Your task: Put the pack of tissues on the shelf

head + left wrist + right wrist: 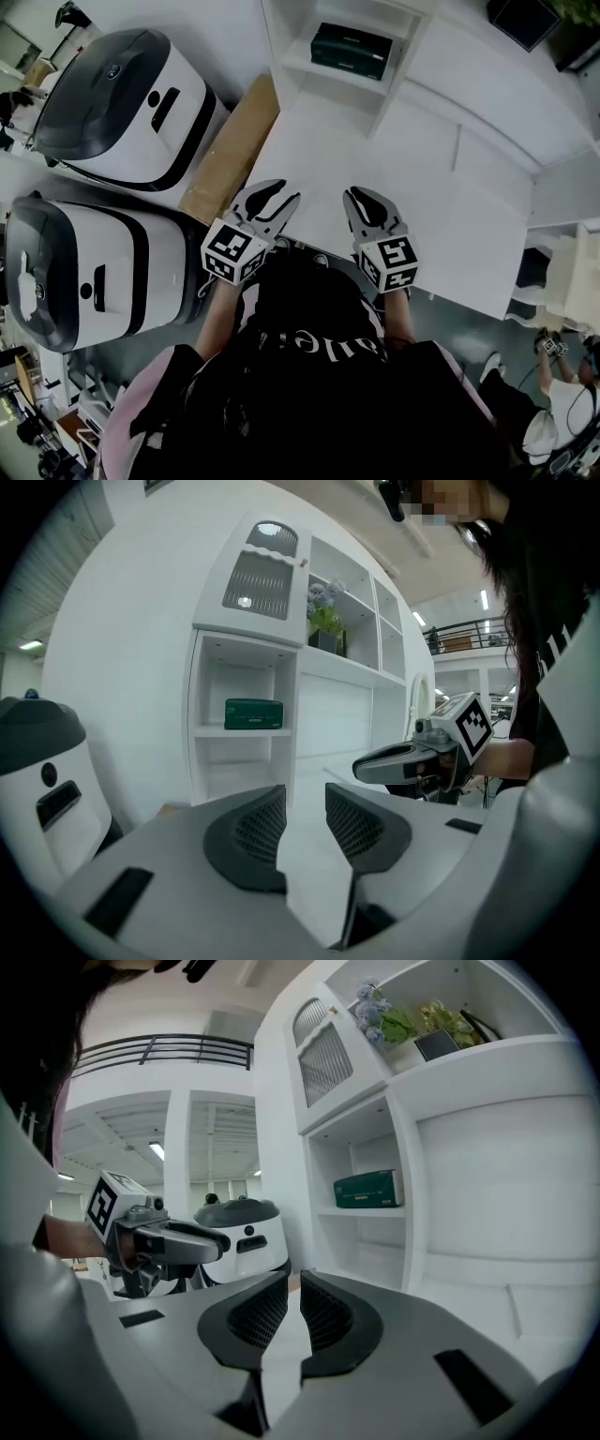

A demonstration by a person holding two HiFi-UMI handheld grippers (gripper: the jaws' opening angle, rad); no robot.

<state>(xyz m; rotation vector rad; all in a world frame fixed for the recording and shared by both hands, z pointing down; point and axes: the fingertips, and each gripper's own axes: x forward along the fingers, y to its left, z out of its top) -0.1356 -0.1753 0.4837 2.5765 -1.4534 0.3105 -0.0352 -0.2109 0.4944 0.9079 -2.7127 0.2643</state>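
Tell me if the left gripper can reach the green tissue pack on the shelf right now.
Probably yes: the green tissue pack lies in an open-fronted shelf bay, nothing stands between, and the left gripper is open, empty.

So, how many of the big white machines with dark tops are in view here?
2. The upper machine stands at the head view's top left, beside the wooden board; the lower machine stands directly below it. Others may lie outside the views.
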